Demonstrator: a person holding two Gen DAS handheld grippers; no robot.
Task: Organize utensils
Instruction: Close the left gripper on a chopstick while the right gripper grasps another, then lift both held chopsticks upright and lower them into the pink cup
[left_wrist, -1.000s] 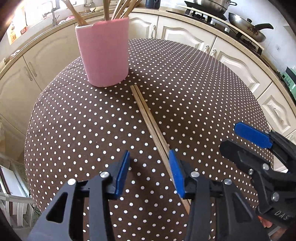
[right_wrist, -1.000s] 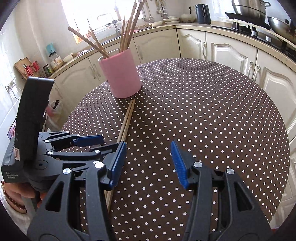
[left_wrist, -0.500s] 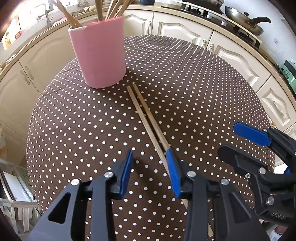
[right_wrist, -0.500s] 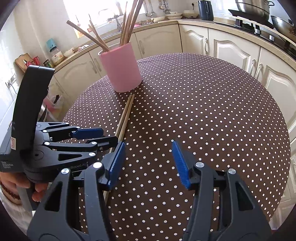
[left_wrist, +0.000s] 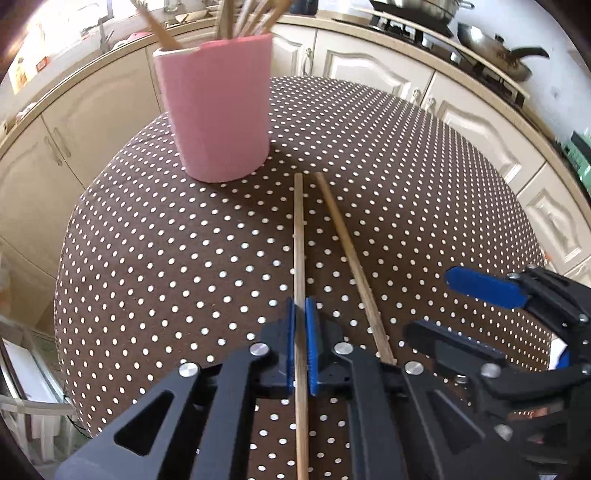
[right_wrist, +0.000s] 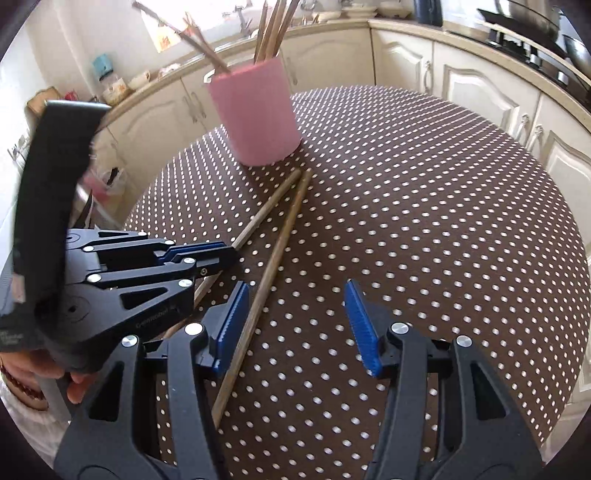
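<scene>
Landmark: pink holder (left_wrist: 218, 107), standing upright on the dotted tablecloth (left_wrist: 424, 192), already carrying several wooden sticks.

Two loose chopsticks are lying on the cloth, far ends just short of the holder's base, fanning apart toward the cameras.

Left gripper (left_wrist: 300, 345): jaws have just been closing and are now clamping the left chopstick (left_wrist: 298, 236) between the blue pads, well back from the end nearest the holder. Judgement: gripping toward the rear is leaving a long free length pointing at the holder, useful for feeding it into the mouth.

Right gripper (right_wrist: 295, 328): jaws are standing apart, nothing between the pads pressed. The second chopstick (right_wrist: 280, 243) is lying just inside its left pad, not gripped. Judgement: it is lining up to straddle this stick, on the side away from the holder.

Risk, as judged: the two grippers are crowding each other beside the sticks; lifting the clamped one may nudge its neighbour.
</scene>
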